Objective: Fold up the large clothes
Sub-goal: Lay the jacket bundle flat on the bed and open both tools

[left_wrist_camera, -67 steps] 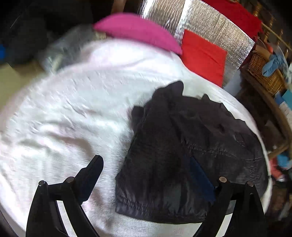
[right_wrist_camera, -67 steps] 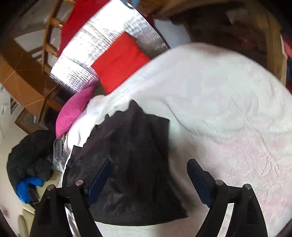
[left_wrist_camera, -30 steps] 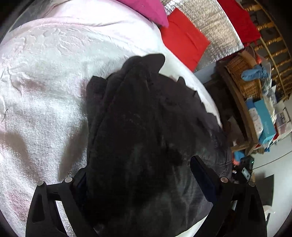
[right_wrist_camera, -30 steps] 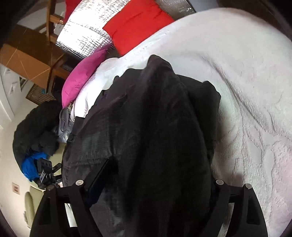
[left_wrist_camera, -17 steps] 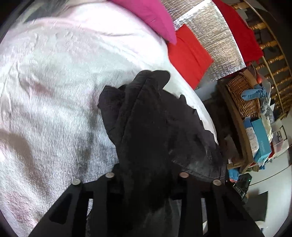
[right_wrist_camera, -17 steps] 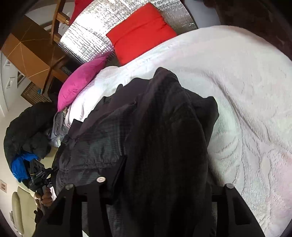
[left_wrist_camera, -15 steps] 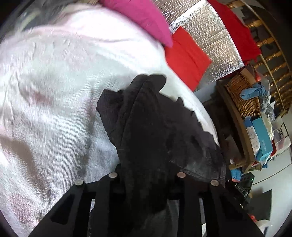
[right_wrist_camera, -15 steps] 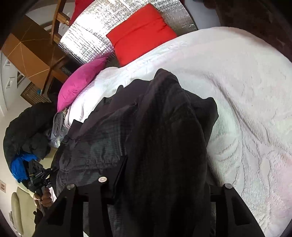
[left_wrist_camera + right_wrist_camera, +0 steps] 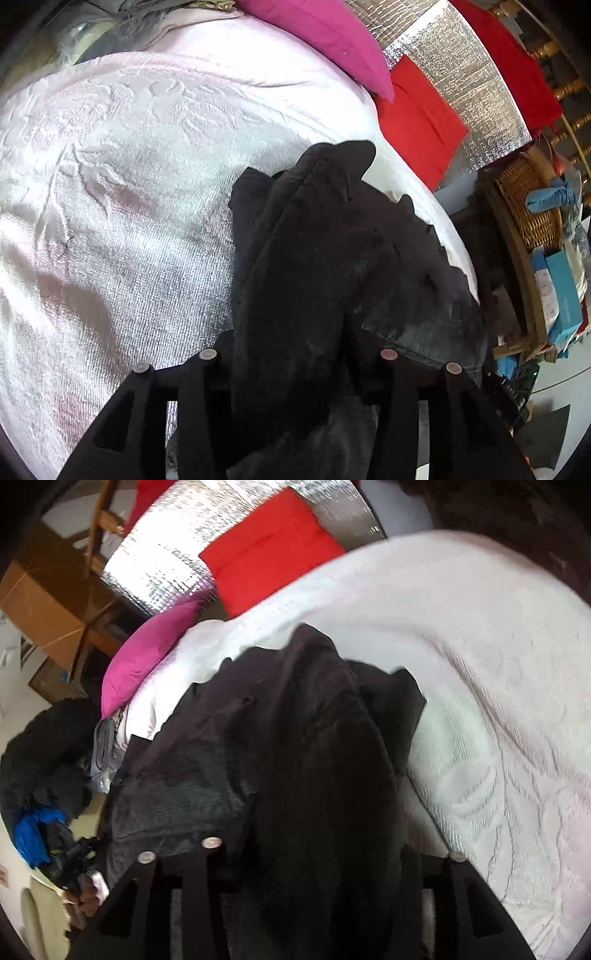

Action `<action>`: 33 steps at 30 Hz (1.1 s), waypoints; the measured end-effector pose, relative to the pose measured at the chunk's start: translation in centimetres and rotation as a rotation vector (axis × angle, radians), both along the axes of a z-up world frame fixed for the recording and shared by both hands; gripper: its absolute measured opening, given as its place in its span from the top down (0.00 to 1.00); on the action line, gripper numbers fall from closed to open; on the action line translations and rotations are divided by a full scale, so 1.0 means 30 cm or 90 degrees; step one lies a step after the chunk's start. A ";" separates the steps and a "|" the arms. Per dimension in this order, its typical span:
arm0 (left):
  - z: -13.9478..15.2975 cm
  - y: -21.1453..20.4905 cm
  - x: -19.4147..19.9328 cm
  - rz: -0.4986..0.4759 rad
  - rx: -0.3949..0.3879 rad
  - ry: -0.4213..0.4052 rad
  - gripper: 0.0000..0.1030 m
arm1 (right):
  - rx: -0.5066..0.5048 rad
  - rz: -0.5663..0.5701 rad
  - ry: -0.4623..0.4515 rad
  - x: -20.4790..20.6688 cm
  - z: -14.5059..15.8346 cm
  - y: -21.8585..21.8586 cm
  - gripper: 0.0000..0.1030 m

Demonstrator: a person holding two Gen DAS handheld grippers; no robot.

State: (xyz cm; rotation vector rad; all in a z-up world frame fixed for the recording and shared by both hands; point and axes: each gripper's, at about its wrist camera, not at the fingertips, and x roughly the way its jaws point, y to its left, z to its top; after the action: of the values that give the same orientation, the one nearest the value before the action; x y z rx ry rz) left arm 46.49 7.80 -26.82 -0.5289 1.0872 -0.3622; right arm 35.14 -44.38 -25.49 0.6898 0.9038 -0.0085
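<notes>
I have both grippers, left [image 9: 295,354] and right [image 9: 325,849], clamped on the black garment [image 9: 332,258], frame centre; folding remains unfinished.

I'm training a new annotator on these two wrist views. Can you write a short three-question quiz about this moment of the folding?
1. True or false: both the left gripper and the right gripper have their jaws closed on the black garment.
2. Multiple choice: the garment lies on A) a wooden floor, B) a white textured bedspread, C) a wicker basket.
3. Fill in: at the head of the bed, the pink pillow lies next to a ____ cushion.

Key: 1 true; 2 B; 3 red.
</notes>
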 end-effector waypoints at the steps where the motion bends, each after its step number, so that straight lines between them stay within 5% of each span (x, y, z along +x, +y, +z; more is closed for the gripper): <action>1: 0.013 0.003 -0.005 0.003 0.010 -0.003 0.47 | 0.005 -0.003 0.005 -0.005 0.003 -0.004 0.44; 5: 0.070 0.003 -0.046 0.029 0.046 -0.032 0.40 | -0.015 -0.007 0.011 -0.032 0.041 -0.004 0.40; 9: 0.182 0.023 -0.173 0.080 0.142 -0.126 0.34 | -0.066 -0.038 -0.011 -0.111 0.110 -0.018 0.40; 12: 0.273 0.001 -0.297 0.104 0.179 -0.231 0.21 | -0.140 -0.094 -0.071 -0.224 0.196 -0.007 0.40; 15: 0.304 -0.069 -0.351 0.057 0.196 -0.277 0.19 | -0.185 -0.070 -0.145 -0.300 0.268 0.054 0.40; 19: 0.235 -0.182 -0.345 -0.018 0.248 -0.238 0.19 | -0.187 0.008 -0.140 -0.292 0.261 0.156 0.40; 24: 0.119 -0.270 -0.289 -0.068 0.332 -0.162 0.19 | -0.208 0.042 0.006 -0.220 0.121 0.190 0.40; 26: 0.108 -0.299 -0.293 -0.076 0.369 -0.173 0.18 | -0.210 0.044 0.042 -0.202 0.077 0.185 0.40; 33: 0.189 -0.348 -0.440 -0.048 0.413 -0.243 0.18 | -0.245 0.030 0.010 -0.277 0.149 0.229 0.40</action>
State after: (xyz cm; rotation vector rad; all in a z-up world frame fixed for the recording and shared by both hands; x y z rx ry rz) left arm 33.28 -2.64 -21.16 0.1567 0.7918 -0.1484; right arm 26.84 -37.53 -21.01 0.3110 0.9012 -0.1430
